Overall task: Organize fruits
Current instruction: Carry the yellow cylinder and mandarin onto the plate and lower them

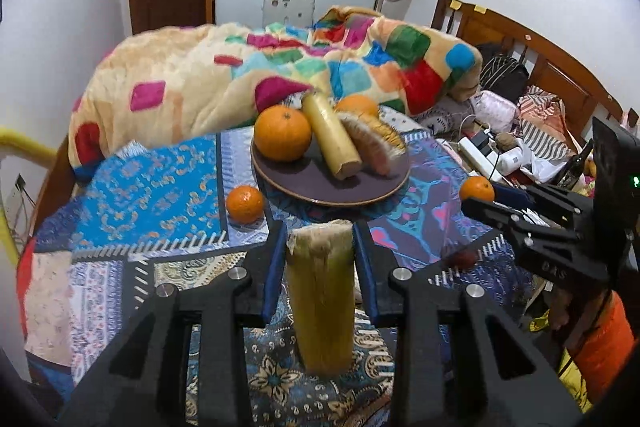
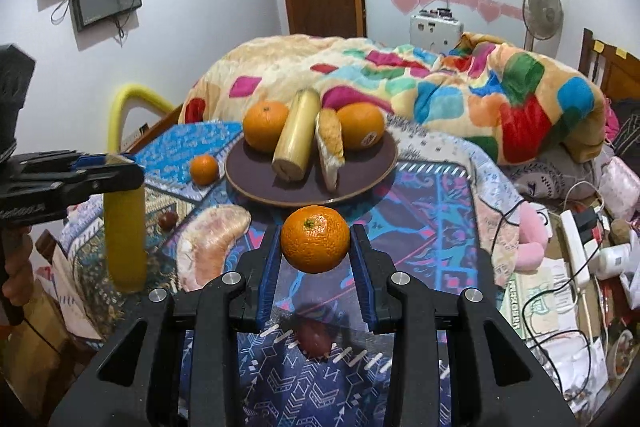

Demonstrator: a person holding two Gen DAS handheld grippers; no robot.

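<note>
The left gripper (image 1: 320, 247) squeezes a yellow stalk (image 1: 320, 303) near its top. The stalk stands straight up and down, its cut end up, hanging above the bedspread (image 1: 160, 203). The right gripper (image 2: 315, 247) pinches a small orange (image 2: 315, 239) in the air — just in front of the plate (image 2: 360, 183). Both grippers reach out level toward the plate. On it lie two big oranges, another stalk (image 2: 296, 135) pointing front to back, and a fruit slice (image 2: 330, 143).
</note>
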